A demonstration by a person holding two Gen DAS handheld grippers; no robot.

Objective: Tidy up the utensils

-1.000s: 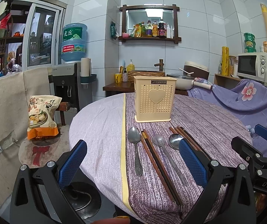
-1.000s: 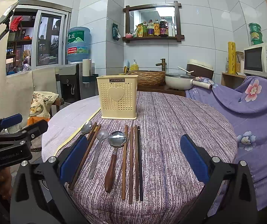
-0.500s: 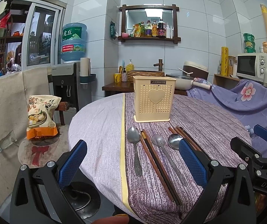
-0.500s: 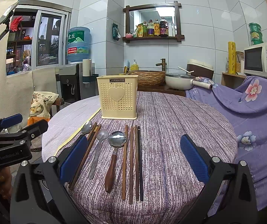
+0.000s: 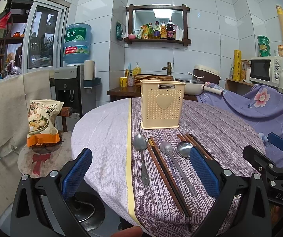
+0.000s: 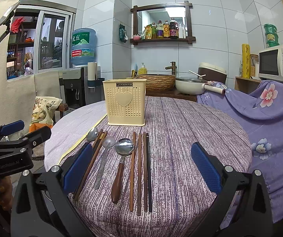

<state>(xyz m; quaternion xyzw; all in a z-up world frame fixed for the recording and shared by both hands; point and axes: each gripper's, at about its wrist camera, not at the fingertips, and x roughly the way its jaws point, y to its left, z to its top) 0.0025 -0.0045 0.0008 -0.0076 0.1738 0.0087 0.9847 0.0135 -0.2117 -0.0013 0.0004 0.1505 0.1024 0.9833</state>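
A cream perforated utensil holder [image 5: 162,104] [image 6: 126,103] with a heart stands upright on the round table. In front of it lie a metal spoon [image 5: 141,154] [image 6: 92,134], a pair of brown chopsticks [image 5: 167,177] [image 6: 90,164], a grey spoon [image 5: 171,158] [image 6: 103,158], a wooden-handled spoon [image 6: 120,164] [image 5: 183,149] and several more chopsticks [image 6: 141,169] [image 5: 192,142]. My left gripper [image 5: 139,175] hangs open over the near table edge. My right gripper [image 6: 141,173] is open above the chopsticks, holding nothing.
A striped purple cloth [image 6: 180,138] covers the table, lilac at the left [image 5: 102,138]. A snack bag [image 5: 42,122] sits on a stool at the left. A water dispenser [image 5: 70,90], a counter with a pot [image 6: 190,85] and a flowered purple cover [image 6: 269,108] surround the table.
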